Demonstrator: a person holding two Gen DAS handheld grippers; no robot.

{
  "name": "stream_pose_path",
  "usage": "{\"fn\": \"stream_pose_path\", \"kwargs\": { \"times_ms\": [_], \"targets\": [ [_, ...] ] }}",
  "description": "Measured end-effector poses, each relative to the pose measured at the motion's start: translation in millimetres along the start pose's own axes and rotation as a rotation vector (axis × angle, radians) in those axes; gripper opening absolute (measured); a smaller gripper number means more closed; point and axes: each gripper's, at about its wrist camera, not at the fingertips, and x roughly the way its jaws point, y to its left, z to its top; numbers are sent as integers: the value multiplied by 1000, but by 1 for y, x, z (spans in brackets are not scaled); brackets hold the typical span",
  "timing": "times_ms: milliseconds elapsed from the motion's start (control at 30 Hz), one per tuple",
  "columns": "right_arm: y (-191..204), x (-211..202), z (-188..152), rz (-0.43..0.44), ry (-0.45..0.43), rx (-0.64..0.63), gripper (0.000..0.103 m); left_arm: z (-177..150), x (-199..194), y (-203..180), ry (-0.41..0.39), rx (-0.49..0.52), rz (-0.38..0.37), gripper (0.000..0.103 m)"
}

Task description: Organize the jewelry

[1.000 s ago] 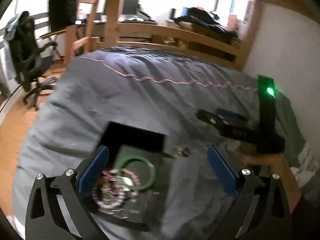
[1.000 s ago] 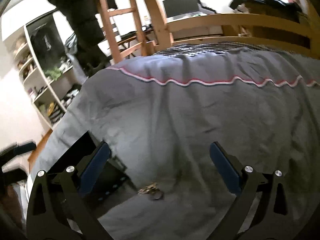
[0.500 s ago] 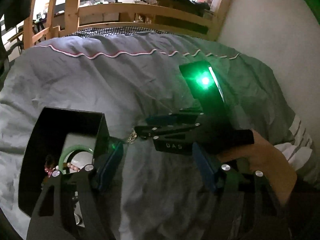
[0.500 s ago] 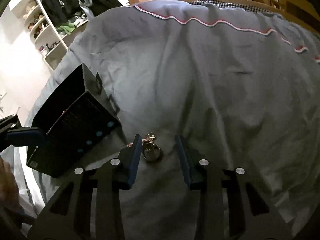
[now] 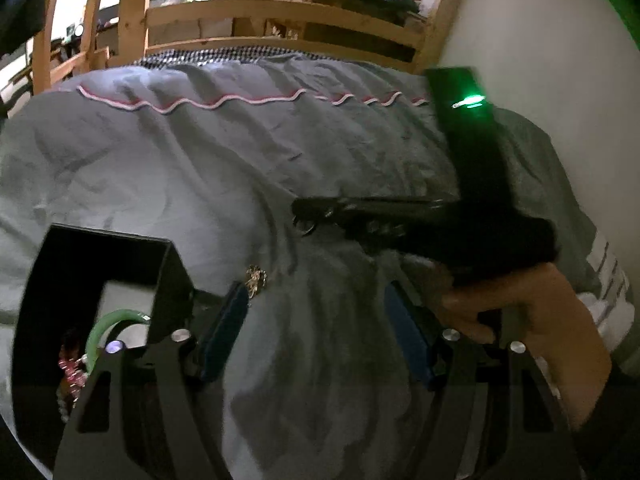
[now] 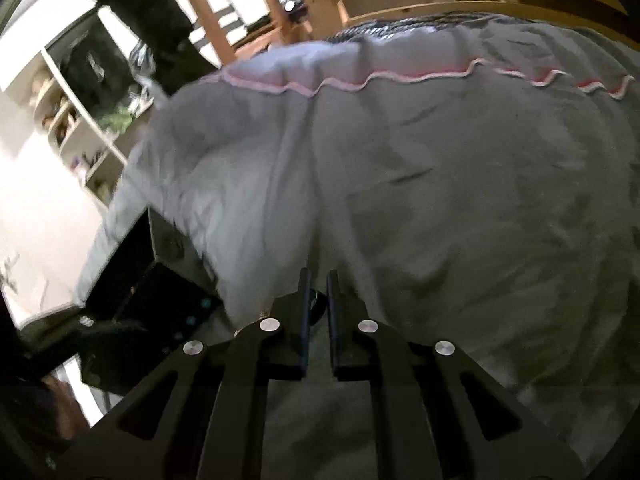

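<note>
**Right claw lifts a small ring off the duvet; a gold piece stays behind**

A small dark ring (image 6: 316, 307) sits pinched between the nearly closed jaws of the right gripper (image 6: 317, 288), at the lower middle of the right wrist view; in the left wrist view it hangs from the claw's tip at frame centre, off the bedding. It looks light, stiff and smooth, so it could slip or twist out; a grip across the band, as here, seems soundest. A gold trinket (image 5: 256, 277) lies on the grey duvet (image 5: 200, 168), just beside the left blue pad; it looks delicate and likely to snag.

The black jewelry box (image 5: 168, 264) stands open at lower left, with a green bangle (image 5: 105, 322) and pink beads (image 5: 71, 364) inside.

The left gripper (image 5: 316, 336) hangs with its jaws wide apart, holding nothing.

Half a second ago the right jaws straddled the pieces on the bedding, half open; now they are together and raised, and the gold trinket has been left behind.
</note>
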Motion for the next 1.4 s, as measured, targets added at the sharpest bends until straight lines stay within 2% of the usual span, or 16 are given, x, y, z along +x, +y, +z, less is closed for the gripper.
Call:
{"fn": "stream_pose_path", "kwargs": {
  "times_ms": [33,133,333,467,533,633,700,733,900,1400],
  "targets": [
    [-3,-5,2,-8,-16,11,8,1,4,1,7,-8,3,57],
    [-10,-15,5,2,-67,48,8,7,19,3,27,-35,79,47],
    [-9,-21,8,11,-100,68,8,7,37,8,69,-56,137,40],
    [-6,-21,7,21,-105,61,8,6,50,7,69,-57,216,36],
    [-4,-20,7,18,-107,58,8,7,58,11,83,-90,245,34],
    [-3,-20,7,14,-107,55,8,4,70,22,120,-153,248,21],
    [-2,-21,7,14,-113,52,8,3,73,22,118,-133,260,17],
    [-1,-22,7,15,-116,51,8,4,72,22,120,-135,247,11],
    [1,-27,8,13,-133,43,8,8,61,27,130,-180,180,10],
    [22,-46,16,41,-181,-7,8,22,-9,22,17,-145,142,10]
  ]
}}
